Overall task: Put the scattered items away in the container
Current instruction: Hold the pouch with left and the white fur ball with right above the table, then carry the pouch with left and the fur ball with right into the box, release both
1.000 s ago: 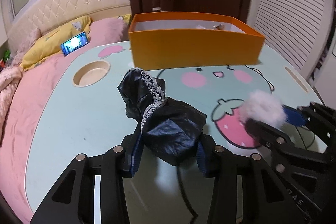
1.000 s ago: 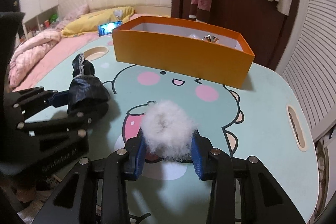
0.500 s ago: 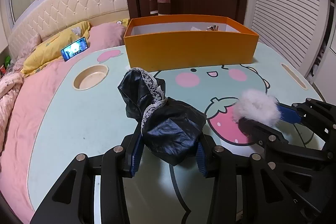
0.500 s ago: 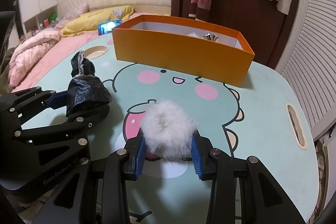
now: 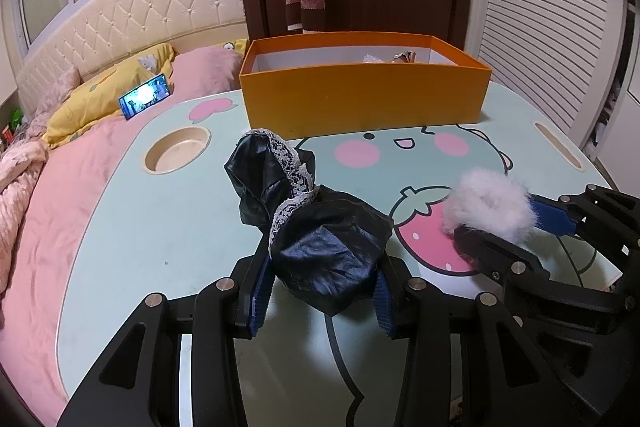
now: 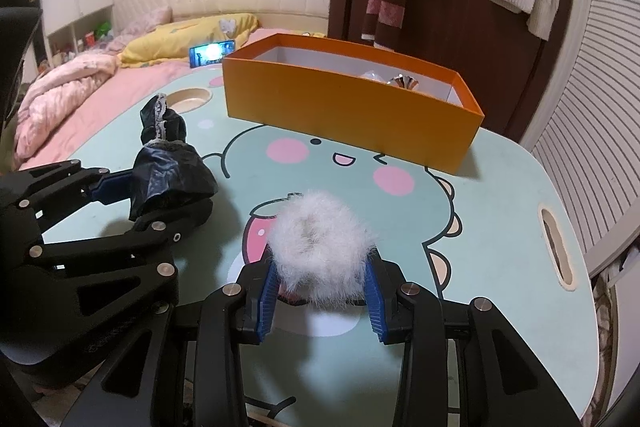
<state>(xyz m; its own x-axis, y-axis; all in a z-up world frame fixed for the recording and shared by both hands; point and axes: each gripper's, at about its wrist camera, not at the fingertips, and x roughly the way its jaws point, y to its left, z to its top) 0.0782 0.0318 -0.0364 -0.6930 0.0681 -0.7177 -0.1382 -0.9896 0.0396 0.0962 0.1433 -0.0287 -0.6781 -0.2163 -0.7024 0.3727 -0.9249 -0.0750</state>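
Observation:
My left gripper (image 5: 320, 291) is shut on a black satin bow with white lace trim (image 5: 316, 227) and holds it above the table; it also shows in the right wrist view (image 6: 168, 171). My right gripper (image 6: 322, 291) is shut on a white fluffy pompom (image 6: 320, 251), which shows at the right of the left wrist view (image 5: 492, 205). The orange box (image 5: 364, 95) stands at the far side of the table, open on top, with a few small shiny items inside (image 6: 400, 81).
The mint-green table (image 5: 140, 227) has a cartoon print, a round cup hole (image 5: 176, 149) at the left and a slot (image 6: 556, 247) at the right. A bed with pink bedding, a yellow pillow and a lit phone (image 5: 146, 101) lies to the left.
Both grippers have risen and moved slightly towards the orange box, each still holding its item. The box interior shows more than before.

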